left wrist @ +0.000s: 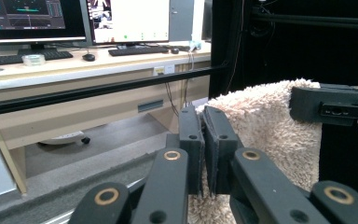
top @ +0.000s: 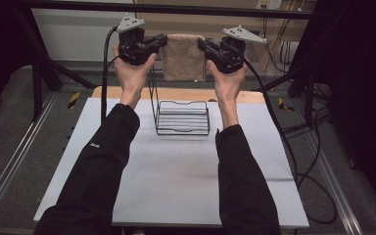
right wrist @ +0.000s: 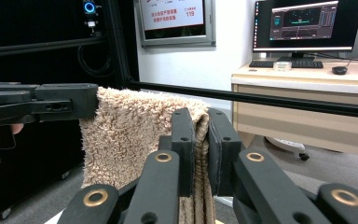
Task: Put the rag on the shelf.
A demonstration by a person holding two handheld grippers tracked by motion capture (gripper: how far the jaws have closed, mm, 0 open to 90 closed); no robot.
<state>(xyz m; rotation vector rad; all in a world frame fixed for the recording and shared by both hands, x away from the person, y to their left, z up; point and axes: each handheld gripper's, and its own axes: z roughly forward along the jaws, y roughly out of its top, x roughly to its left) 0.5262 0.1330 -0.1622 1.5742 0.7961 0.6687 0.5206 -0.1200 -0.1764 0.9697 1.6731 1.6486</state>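
Observation:
A beige fluffy towel [top: 183,56] hangs folded in the air above the far end of the table, stretched between the two grippers. My left gripper [top: 162,43] is shut on the towel's upper left corner, and my right gripper [top: 201,45] is shut on its upper right corner. In the left gripper view the towel [left wrist: 265,126] is pinched between the black jaws of the left gripper [left wrist: 204,122], with the other gripper's jaw clamped on the far corner. The right gripper view shows the towel [right wrist: 126,135] caught between the jaws of the right gripper [right wrist: 200,125]. A black wire rack [top: 183,116] stands on the table below the towel.
The white table top [top: 176,171] has a wooden edge at the back. A black frame bar [top: 176,9] crosses overhead behind the towel. Cables trail from both grippers down the table's sides. A desk with monitors [left wrist: 74,18] stands beyond.

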